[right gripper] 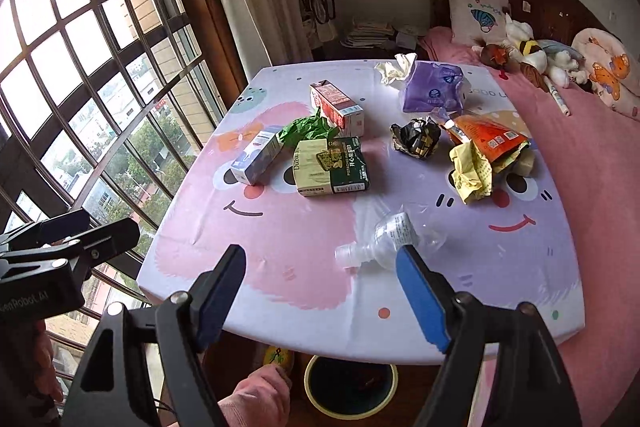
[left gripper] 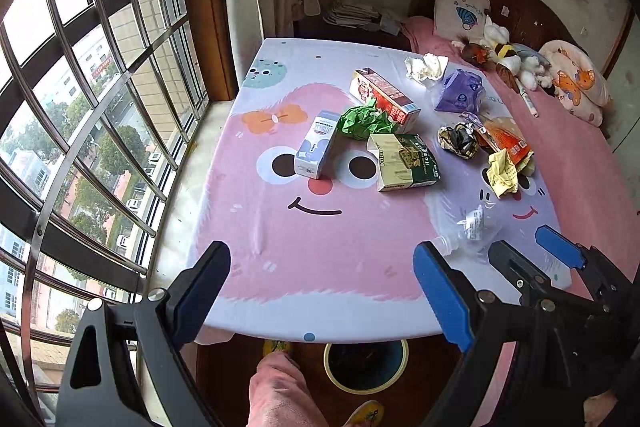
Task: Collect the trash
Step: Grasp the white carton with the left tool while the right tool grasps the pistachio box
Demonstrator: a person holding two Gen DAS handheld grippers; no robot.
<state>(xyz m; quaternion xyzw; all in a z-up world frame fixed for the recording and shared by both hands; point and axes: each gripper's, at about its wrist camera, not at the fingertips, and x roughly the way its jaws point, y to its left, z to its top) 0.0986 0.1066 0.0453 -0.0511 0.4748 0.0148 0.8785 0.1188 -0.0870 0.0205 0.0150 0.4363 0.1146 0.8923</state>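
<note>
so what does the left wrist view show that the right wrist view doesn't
Only the left wrist view shows the right gripper, open near the clear plastic bottle.

Only the right wrist view shows the left gripper off the table's window side; whether it is open is unclear there.

Both show the table, the bottle, the green-and-cream box, the crumpled green paper and the bin below.

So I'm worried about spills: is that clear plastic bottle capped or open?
Open. The clear bottle lies on its side on the table, its neck bare, no cap.
</note>
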